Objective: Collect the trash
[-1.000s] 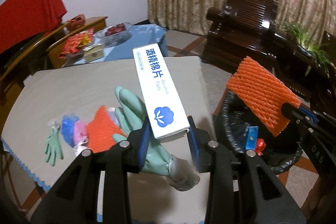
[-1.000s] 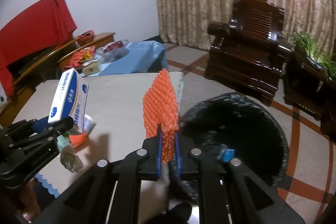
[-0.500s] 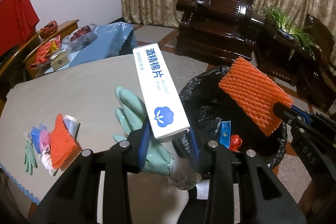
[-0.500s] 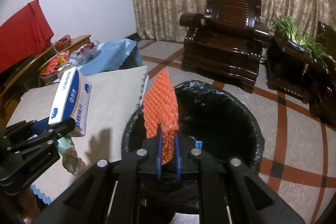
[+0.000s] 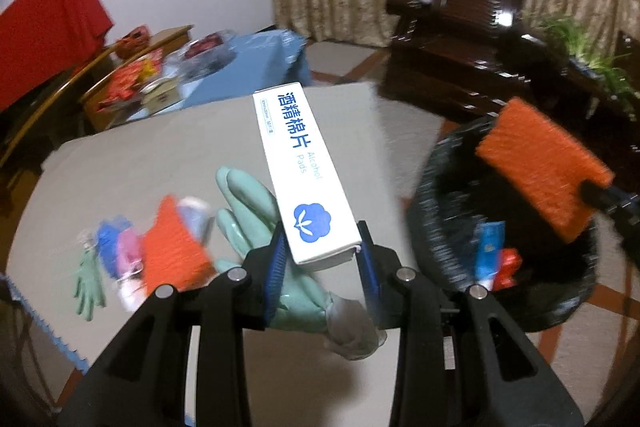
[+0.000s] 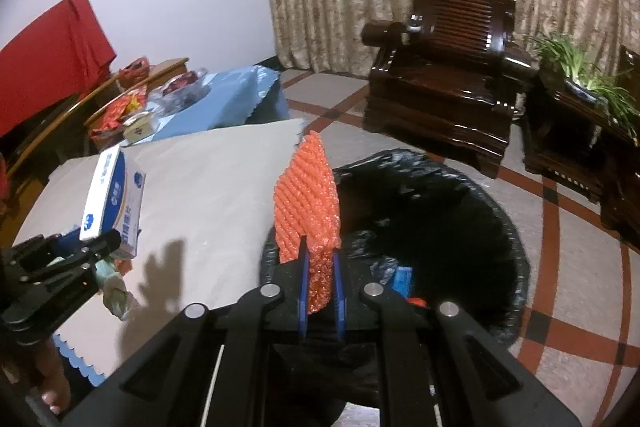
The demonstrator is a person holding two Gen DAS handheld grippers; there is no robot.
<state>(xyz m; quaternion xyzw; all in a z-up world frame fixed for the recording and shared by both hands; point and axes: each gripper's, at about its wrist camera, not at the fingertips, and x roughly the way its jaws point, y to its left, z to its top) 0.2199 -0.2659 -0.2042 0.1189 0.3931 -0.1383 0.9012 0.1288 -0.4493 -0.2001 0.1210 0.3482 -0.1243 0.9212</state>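
Observation:
My left gripper (image 5: 320, 259) is shut on a white alcohol-pads box (image 5: 304, 179) that sticks up and away from me. A pale green rubber glove (image 5: 248, 203) is pinched under the box and hangs below the fingers. My right gripper (image 6: 320, 267) is shut on an orange foam net (image 6: 308, 195), held upright at the near left rim of the black-bagged trash bin (image 6: 500, 219). In the bin lie a blue wrapper (image 6: 402, 277) and something red. The left wrist view is blurred. On the beige table (image 5: 120, 167) lie another orange net (image 5: 172, 247), blue and pink scraps (image 5: 116, 243) and a small green glove (image 5: 86, 287).
The bin stands on the tiled floor off the table's right edge. A dark wooden armchair (image 6: 448, 79) and a potted plant (image 6: 580, 75) stand behind it. A blue-covered low table (image 6: 224, 95) with snack packs and a red cloth (image 6: 48, 51) are at the back left.
The left wrist view swung right toward the bin, then back left over the table. My right gripper carried the orange net from the table edge to the bin's rim. Both grips are unchanged.

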